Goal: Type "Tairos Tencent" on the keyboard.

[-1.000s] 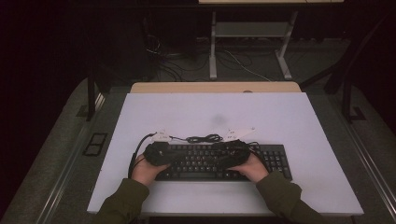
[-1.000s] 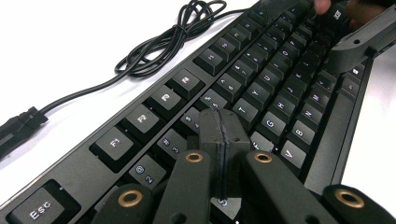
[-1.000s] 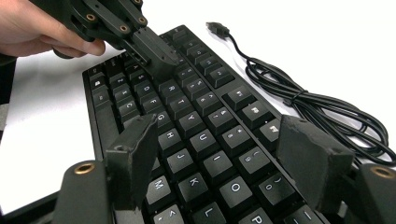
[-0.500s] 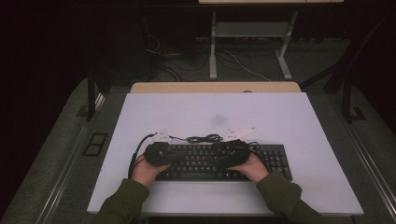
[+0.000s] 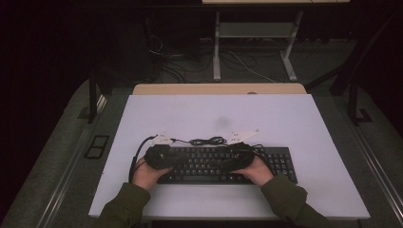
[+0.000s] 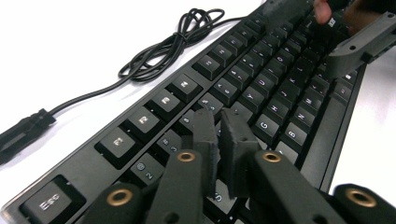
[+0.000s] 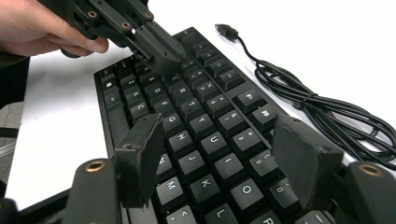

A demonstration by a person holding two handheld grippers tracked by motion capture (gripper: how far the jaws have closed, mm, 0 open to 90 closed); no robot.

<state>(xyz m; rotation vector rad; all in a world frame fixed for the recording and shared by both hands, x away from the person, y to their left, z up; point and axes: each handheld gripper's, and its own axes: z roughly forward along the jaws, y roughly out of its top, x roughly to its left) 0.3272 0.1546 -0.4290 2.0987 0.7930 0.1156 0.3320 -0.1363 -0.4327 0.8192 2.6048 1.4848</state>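
Keyboard, black, flat, full-size, plastic, white legends: lies along the near part of the white counter, both tongs over it. Left tongs hang above its left key rows, near the number and upper letter keys; jaws nearly together with a narrow gap, just opening slightly, nothing between them. In the high view the left tongs sit over the keyboard's left end and the right tongs right of its middle. Right tongs stand wide apart over its middle letter keys, jaws just closing a little, gripping nothing; keys show between the pads. Black bundled cable with USB plug lies on the counter just behind the keyboard's far edge. Legible legends: "Esc", 2, 3 in the left gripper view; G, H, B, N, Y, U, J, K, M, I, O, L across both gripper views. No brand mark readable.
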